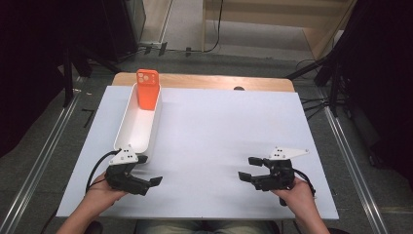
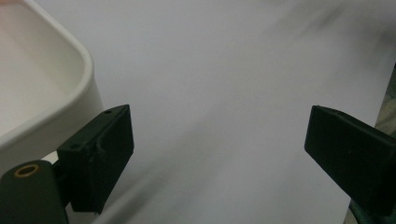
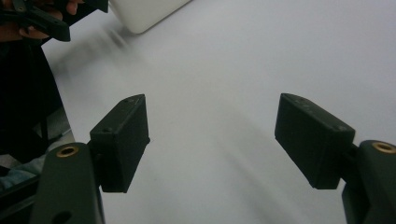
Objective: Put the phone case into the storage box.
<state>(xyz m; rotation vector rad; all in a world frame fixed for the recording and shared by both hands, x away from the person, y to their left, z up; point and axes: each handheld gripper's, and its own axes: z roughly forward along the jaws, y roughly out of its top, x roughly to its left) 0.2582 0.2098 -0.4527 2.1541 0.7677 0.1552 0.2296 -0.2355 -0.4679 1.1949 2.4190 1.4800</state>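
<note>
**Near edge: both grippers idle, phone case at far left, left hand closer**

Nearest the person, left gripper [image 1: 155, 181] sits at the near-left of the white table sheet [image 1: 224, 126], jaws spread with nothing between them; left gripper view shows bare sheet in the gap and the tray's rounded near corner just beside one jaw. Right gripper [image 1: 248, 169] sits at the near-right, jaws spread wide, also empty. The two point inward at each other across the near part of the sheet.

Next out: white tray [image 1: 125, 127], a long narrow trough. Long axis runs near-to-far, leaning slightly right as it goes away. Its near end lies just beside the left gripper, well apart from the right one.

Far end of the tray: orange phone case [image 1: 147, 90]. It stands on its short edge inside the tray, leaning back against the far wall, top half above the rim. Long axis is up and tilted away; camera cut-out is at the top, back face towards the person.

Key relation: the case lies far and slightly right of the left jaws, along the tray's length. My read: left hand is the natural one to reach; right would have to cross the whole sheet.
</note>
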